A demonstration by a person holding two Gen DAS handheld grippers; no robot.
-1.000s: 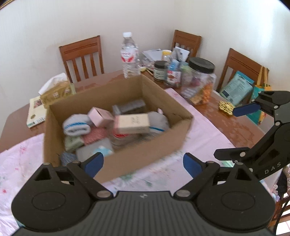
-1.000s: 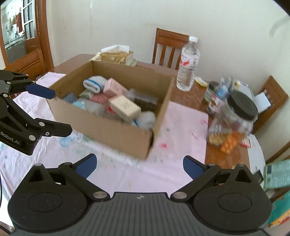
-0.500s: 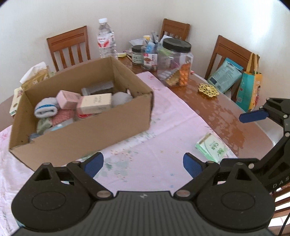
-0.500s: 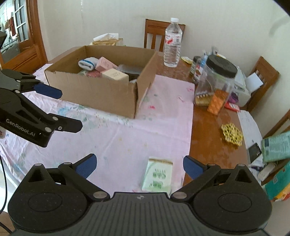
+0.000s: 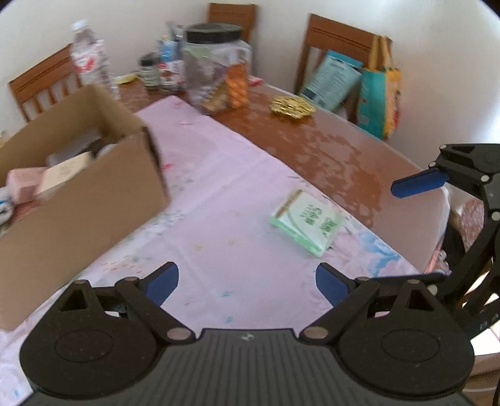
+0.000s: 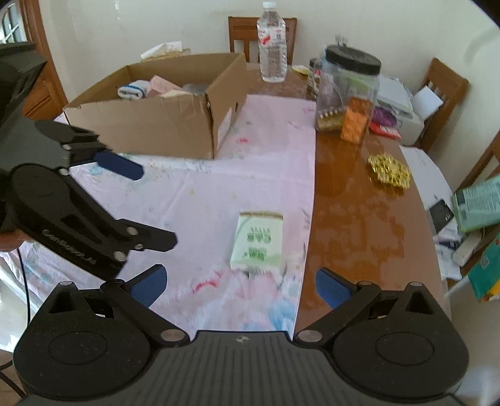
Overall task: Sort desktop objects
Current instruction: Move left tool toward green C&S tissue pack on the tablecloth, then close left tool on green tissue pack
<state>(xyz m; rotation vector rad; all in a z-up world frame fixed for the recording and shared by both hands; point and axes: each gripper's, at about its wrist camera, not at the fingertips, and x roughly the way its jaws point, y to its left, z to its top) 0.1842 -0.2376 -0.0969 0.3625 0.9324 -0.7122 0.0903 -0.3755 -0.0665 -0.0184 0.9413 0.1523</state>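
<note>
Wooden chairs [image 6: 262,31] stand around the table [image 6: 359,200] by a white wall [image 6: 156,25].

White lettering on the left gripper [image 6: 118,203] reads roughly "GenRobot.AI", blurred. The right gripper [image 5: 462,231] shows "DA" at the frame edge. Green print on the pale green packet [image 6: 257,242] is unreadable.

Setting: home dining room. Evidence: wooden bench [image 6: 359,193] partly under pink cloth [image 6: 237,187]; wooden dining chairs [image 6: 443,90] round it against plain pale walls; water bottle [image 6: 271,47], clear snack jar with black lid [image 6: 347,93], tissue box [image 6: 162,50], papers, shopping bag [image 5: 378,93], wooden door frame [image 6: 40,56].
</note>
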